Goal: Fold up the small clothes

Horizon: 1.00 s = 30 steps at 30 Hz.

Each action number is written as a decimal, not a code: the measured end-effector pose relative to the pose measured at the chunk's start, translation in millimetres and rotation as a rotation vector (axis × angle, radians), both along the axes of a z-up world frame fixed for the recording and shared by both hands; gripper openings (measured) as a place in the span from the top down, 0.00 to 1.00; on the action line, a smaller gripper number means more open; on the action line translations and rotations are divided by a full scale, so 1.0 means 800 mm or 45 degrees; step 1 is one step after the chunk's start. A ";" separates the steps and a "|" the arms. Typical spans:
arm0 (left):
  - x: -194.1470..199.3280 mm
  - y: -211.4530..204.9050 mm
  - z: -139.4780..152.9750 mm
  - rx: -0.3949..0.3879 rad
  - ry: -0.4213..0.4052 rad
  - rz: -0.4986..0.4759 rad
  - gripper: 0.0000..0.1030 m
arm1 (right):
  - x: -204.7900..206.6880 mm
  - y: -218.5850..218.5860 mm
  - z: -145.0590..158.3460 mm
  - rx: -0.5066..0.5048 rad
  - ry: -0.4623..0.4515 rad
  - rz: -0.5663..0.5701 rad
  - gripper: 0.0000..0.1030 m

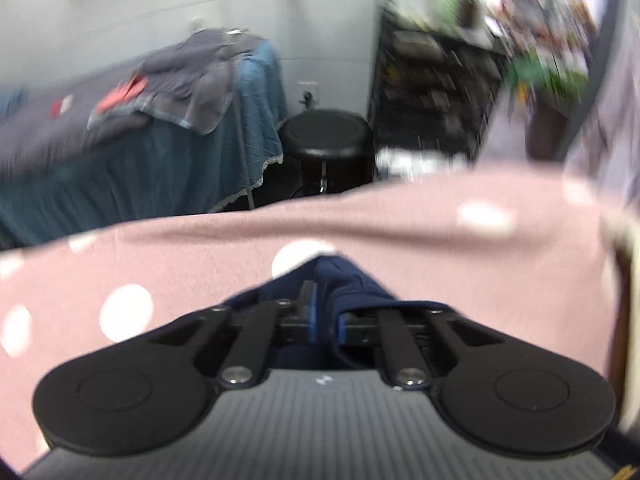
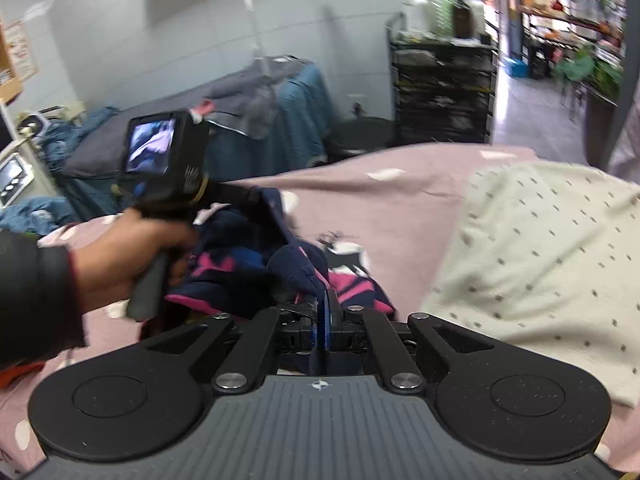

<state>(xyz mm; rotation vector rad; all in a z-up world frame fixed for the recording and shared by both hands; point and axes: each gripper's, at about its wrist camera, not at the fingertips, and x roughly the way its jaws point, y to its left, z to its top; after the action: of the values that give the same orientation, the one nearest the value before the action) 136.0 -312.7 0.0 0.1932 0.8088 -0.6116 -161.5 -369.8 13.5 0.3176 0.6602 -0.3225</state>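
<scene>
A navy garment with pink patterning (image 2: 224, 268) lies bunched on the pink white-dotted sheet (image 2: 400, 208). My right gripper (image 2: 325, 308) is shut on a navy fold of it near the middle. A person's hand (image 2: 120, 256) holds the left gripper's handle at the garment's left side, and its fingers go into the cloth there, hidden from this view. In the left wrist view my left gripper (image 1: 324, 316) is shut on the navy garment (image 1: 352, 280), which bunches up between and ahead of the blue pads (image 1: 312, 312).
A cream cloth with small dark dots (image 2: 540, 260) lies on the sheet to the right. Beyond the sheet's far edge stand a black round stool (image 1: 326, 136), a bed with a blue cover (image 1: 160, 168) and a black shelf unit (image 1: 432, 92).
</scene>
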 end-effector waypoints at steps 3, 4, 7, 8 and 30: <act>0.021 0.033 0.041 -0.186 0.024 0.115 0.94 | 0.006 0.008 0.018 -0.030 -0.058 0.029 0.97; 0.026 0.048 0.058 -0.254 0.015 0.148 0.94 | 0.008 0.009 0.026 -0.041 -0.082 0.029 0.97; 0.030 0.106 0.125 -0.454 -0.071 0.236 0.94 | 0.013 0.012 0.056 -0.091 -0.173 0.033 0.97; 0.029 0.126 0.150 -0.505 -0.115 0.248 0.94 | 0.015 0.013 0.066 -0.100 -0.205 0.040 0.97; -0.263 0.449 0.566 -0.911 -1.267 0.346 0.81 | -0.093 0.088 0.402 -0.390 -1.141 0.450 0.97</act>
<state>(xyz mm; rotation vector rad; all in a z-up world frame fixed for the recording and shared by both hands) -74.3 46.4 453.0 -0.2632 -0.3617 -0.4320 -235.7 -299.1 335.1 0.0265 -0.2226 0.0762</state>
